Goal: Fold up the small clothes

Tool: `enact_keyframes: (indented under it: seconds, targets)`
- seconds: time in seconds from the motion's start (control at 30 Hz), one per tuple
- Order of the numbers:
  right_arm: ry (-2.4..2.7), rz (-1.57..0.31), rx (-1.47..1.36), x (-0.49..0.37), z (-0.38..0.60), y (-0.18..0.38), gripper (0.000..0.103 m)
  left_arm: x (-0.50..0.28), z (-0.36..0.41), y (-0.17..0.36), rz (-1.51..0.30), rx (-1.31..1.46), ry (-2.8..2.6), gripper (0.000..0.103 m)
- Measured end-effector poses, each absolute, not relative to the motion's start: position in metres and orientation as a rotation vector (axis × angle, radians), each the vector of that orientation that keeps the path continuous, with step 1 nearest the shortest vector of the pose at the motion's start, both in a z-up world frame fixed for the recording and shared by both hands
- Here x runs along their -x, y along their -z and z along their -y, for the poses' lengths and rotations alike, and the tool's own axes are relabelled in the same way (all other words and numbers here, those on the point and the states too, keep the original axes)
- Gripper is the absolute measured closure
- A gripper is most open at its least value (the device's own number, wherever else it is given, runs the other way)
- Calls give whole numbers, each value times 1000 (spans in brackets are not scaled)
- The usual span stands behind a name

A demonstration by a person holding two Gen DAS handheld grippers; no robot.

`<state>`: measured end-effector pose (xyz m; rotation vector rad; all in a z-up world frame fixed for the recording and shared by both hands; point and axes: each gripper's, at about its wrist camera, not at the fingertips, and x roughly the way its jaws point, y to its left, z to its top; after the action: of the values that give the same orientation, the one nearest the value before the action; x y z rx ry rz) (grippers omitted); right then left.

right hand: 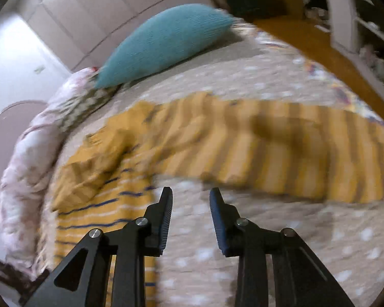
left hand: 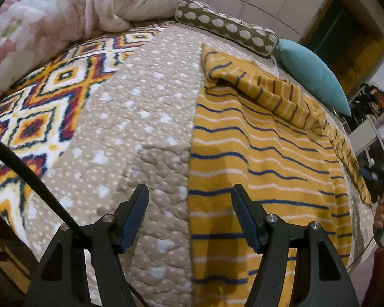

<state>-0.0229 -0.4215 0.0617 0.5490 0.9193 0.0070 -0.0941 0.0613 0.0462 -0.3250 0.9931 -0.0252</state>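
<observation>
Mustard-yellow striped cotton garment (left hand: 256, 153) is spread right of centre on the beige quilted bed (left hand: 140, 128), apparently with one sleeve folded in. Both left hand-held gripper (left hand: 189, 215) and right hand-held gripper (right hand: 190, 217) are held open, empty; most folding remains.

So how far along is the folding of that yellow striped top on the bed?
Partly done: one sleeve of the yellow striped top already lies folded across its body. Nothing is in hand; the left gripper and right gripper both hover open above the quilt. The rest of the folding remains.
</observation>
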Motion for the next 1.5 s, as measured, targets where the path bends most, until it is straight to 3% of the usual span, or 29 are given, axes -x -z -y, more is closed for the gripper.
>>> enact_keyframes:
  seconds: [0.13,0.23,0.43,0.5,0.57,0.63,0.8,1.1,1.13,1.17,1.4,1.5]
  targets:
    - [-172,-916,-542,-10,353,-67,66,81,-54,-60,-970,315,45,37]
    - [-266,-908,-465,-37,290,-76,66,45,-55,-71,-934,363,93,17]
    - [-319,-910,-343,-66,217,-82,66,-56,-49,-50,-971,528,191,17]
    - [-319,-918,-297,-75,206,-83,65,-88,-43,-34,-1007,582,192,26]
    - [-312,-921,-244,-87,197,-90,65,-111,-46,-18,-1046,644,147,70]
    - [-310,-923,-187,-100,189,-95,65,-122,-53,-11,-1046,675,106,93]
    - [-373,-954,-59,-140,148,-94,60,-108,-69,-27,-941,632,41,96]
    - [-438,-1133,71,-212,61,-27,58,-94,-69,-20,-919,550,41,96]
    - [-443,-1150,120,-214,50,-21,81,-94,-68,-20,-912,541,42,96]
    - [-439,-1167,174,-215,39,-15,92,-90,-70,-20,-907,535,41,96]
    - [-335,-1060,310,-229,2,-24,93,-80,-70,-21,-927,486,3,94]
    - [-320,-1044,246,-224,15,-41,91,-62,-74,-38,-926,466,-9,94]
